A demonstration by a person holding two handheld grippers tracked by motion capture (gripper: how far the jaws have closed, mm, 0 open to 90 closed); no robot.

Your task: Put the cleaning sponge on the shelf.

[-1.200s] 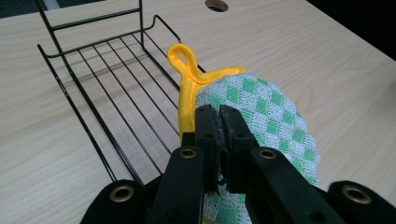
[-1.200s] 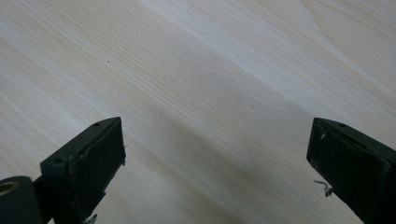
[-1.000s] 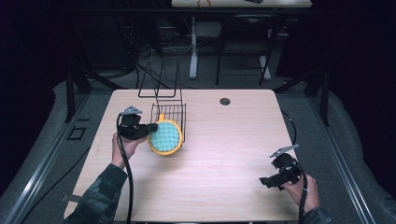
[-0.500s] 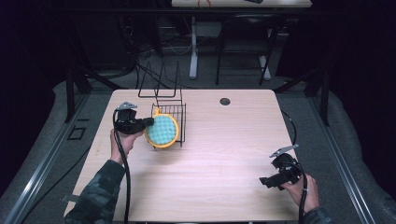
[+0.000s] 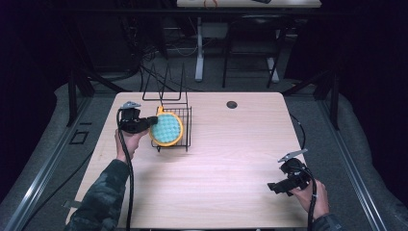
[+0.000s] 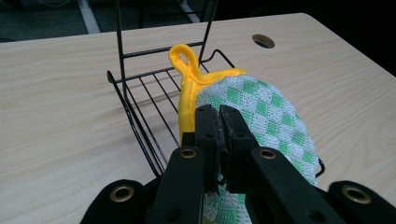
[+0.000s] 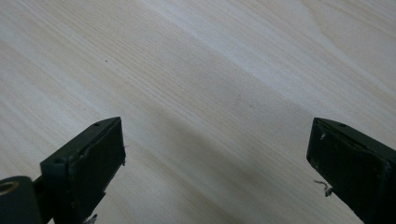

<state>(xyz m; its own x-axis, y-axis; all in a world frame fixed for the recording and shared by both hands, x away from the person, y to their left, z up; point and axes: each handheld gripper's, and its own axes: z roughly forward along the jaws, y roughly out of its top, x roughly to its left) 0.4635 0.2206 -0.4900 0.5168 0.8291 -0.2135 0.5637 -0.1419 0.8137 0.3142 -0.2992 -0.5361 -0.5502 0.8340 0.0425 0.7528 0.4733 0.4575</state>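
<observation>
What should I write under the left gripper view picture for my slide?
Left gripper pinching a green checked potholder with a yellow loop, over a black wire rack on a wooden table.

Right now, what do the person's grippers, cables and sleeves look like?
Both grippers, left gripper and right gripper, are black with two flat jaws joined by brass-coloured rivets. Each carries a grey three-cornered plate on top and trails a black cable. The left forearm wears a dark camouflage-patterned sleeve; a dark cuff shows at the right wrist.
</observation>
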